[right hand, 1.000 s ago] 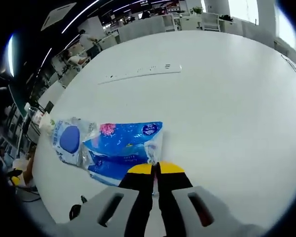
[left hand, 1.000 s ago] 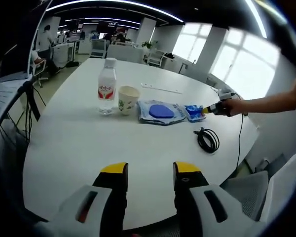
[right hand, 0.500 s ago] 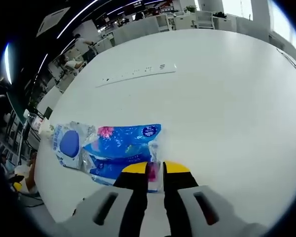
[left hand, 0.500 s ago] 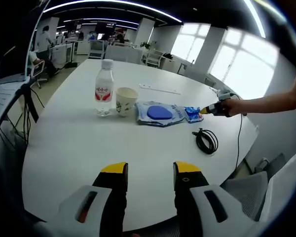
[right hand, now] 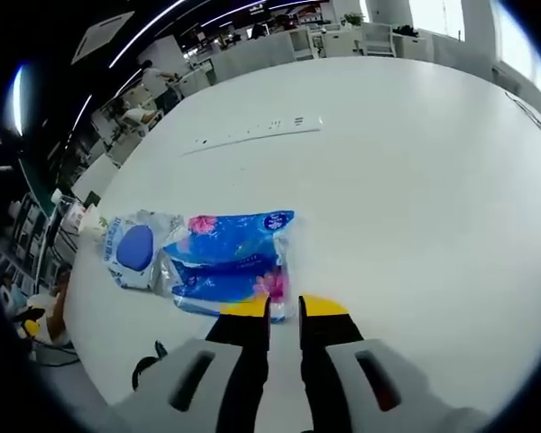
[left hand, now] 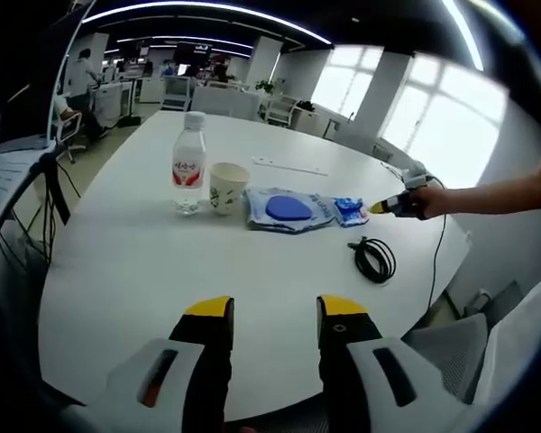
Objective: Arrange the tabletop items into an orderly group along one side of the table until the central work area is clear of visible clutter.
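A water bottle (left hand: 187,170), a paper cup (left hand: 227,187), a clear wipes pack with a blue lid (left hand: 287,209) and a blue tissue pack (left hand: 351,210) lie in a row across the white table (left hand: 144,271). A coiled black cable (left hand: 374,257) lies nearer, apart from the row. My right gripper (left hand: 377,207), held by a hand, sits just off the tissue pack's end. In the right gripper view its jaws (right hand: 284,308) stand slightly parted, with the tissue pack (right hand: 227,263) right in front of the tips and the wipes pack (right hand: 133,249) beyond. My left gripper (left hand: 275,316) hovers open over the near table edge.
A long white power strip (right hand: 252,133) lies on the far part of the table. Office chairs and desks stand beyond it, with people at the far left. A thin cable (left hand: 437,248) hangs off the table's right edge.
My right gripper was shut on the tissue pack's edge; it has since opened, let go and drawn back a little. The pack now lies closer against the wipes pack. The left gripper is unchanged.
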Demonstrator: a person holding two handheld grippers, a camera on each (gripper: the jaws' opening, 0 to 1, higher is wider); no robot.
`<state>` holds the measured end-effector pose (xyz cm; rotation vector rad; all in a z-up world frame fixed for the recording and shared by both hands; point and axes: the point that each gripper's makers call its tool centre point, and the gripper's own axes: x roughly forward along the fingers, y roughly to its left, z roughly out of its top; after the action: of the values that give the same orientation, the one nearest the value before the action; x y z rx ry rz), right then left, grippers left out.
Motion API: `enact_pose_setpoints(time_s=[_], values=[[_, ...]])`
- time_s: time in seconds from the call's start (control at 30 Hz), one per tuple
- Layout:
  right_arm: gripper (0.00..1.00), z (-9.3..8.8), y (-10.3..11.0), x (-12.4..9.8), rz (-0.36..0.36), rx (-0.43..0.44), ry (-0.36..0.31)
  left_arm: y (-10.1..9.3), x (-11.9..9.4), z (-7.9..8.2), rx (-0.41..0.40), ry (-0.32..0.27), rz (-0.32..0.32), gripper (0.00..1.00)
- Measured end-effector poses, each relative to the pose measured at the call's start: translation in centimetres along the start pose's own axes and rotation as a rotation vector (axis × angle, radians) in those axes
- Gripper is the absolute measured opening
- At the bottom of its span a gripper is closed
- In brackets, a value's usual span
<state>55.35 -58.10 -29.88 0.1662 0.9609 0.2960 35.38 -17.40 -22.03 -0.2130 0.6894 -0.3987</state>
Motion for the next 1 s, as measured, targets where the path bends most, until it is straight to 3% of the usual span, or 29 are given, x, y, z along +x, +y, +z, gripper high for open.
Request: enact_pose_setpoints(time_s=[0.4,1.0], values=[[0.12,-3.3,2.5,-1.6,0.045,-0.003,0.0,-0.5,-0.1,-0.1,0.003,-0.019,-0.016,0.36],[0.21,-8.9,8.7,-2.3,0.171,-0.062,0.05,-1.2,-0.1,-0.2,0.005,-0.03,-0.039,0.36]])
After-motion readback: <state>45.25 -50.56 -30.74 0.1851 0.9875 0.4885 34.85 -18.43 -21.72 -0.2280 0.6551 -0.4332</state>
